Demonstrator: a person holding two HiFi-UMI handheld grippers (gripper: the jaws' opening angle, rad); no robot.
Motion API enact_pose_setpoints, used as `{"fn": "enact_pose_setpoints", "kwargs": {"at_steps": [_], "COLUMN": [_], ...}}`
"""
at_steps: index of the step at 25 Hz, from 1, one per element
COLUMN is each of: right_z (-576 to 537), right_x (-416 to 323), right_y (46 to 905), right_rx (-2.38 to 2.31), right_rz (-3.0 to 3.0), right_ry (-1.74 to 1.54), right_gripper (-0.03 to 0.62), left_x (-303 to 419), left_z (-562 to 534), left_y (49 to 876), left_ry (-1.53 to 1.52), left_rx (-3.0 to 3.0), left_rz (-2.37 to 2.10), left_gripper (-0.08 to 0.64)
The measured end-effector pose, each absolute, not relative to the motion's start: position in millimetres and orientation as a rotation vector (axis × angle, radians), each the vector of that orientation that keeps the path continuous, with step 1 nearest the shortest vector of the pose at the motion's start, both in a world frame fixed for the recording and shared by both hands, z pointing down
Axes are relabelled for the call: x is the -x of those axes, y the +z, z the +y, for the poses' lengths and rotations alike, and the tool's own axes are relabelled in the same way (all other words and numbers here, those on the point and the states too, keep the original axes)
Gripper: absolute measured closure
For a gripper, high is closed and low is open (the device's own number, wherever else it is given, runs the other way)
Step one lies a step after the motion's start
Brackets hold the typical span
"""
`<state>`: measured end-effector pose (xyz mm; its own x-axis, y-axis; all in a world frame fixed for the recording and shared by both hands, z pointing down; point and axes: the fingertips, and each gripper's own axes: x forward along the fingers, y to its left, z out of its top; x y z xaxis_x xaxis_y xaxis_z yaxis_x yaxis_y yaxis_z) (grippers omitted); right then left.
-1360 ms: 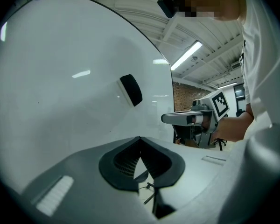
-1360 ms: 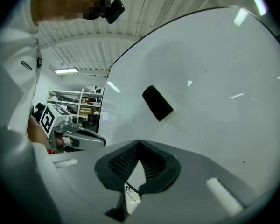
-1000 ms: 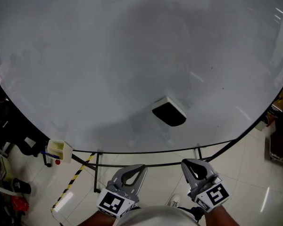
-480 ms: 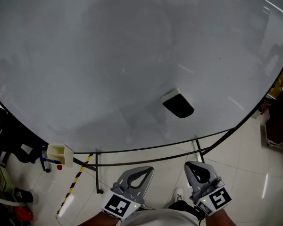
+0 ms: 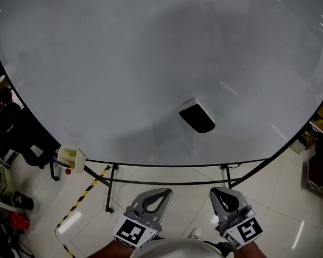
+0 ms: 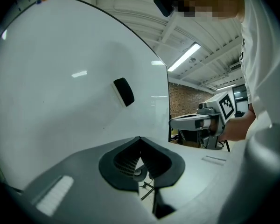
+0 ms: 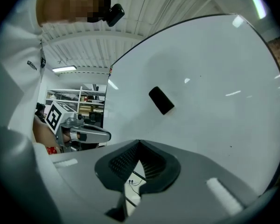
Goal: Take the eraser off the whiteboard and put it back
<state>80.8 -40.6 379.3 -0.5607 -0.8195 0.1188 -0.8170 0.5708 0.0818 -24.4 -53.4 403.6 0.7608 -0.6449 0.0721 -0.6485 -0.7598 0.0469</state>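
While you hold both grippers low in front of the whiteboard (image 5: 124, 63), your left gripper (image 5: 160, 193) and right gripper (image 5: 219, 193) sit side by side at the bottom of the head view. They are apart from each other and short of the board's lower edge. Each gripper view shows its jaws brought together at the tips, with nothing between them.

The eraser (image 5: 197, 117) is on the whiteboard face, in the lower right part of the board, tilted so that its long side runs diagonally. Its dark side faces outward, and a pale edge shows along its upper side. Neither gripper touches it. It lies well beyond both sets of tips, more nearly in line with your right gripper.

A pale yellow holder (image 5: 70, 157) sits at the board's lower left corner. Below the board edge, the dark stand frame (image 5: 111, 190) rises from a tiled floor (image 5: 290, 219), where a yellow-and-black striped strip (image 5: 83, 202) runs diagonally.
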Motion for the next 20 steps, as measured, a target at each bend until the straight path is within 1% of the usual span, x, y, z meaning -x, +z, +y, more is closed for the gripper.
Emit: {"fn": "enact_pose_setpoints", "kwargs": {"at_steps": [7, 13, 17, 20], "right_z": [-21, -9, -4, -4], "right_x": [-124, -150, -153, -145], "right_y": [393, 394, 388, 382], "right_rx": [-1.242, -1.206, -1.271, -1.331], "right_rz": [-2.748, -2.779, -2.781, -2.778], "right_ry": [0.002, 0.011, 0.005, -0.01], "right_gripper": [0.591, 0.591, 0.591, 0.591], "left_x": [-21, -49, -51, -40], "left_z": [-31, -6, -3, -8], "left_y": [410, 413, 417, 413], "left_ry": [0.07, 0.152, 0.211, 0.201], "left_rx": [-2.718, -2.75, -2.8, -2.815], "left_rz": [-1.197, -1.229, -1.163, -1.143], "left_gripper": [0.543, 0.543, 0.543, 0.543]}}
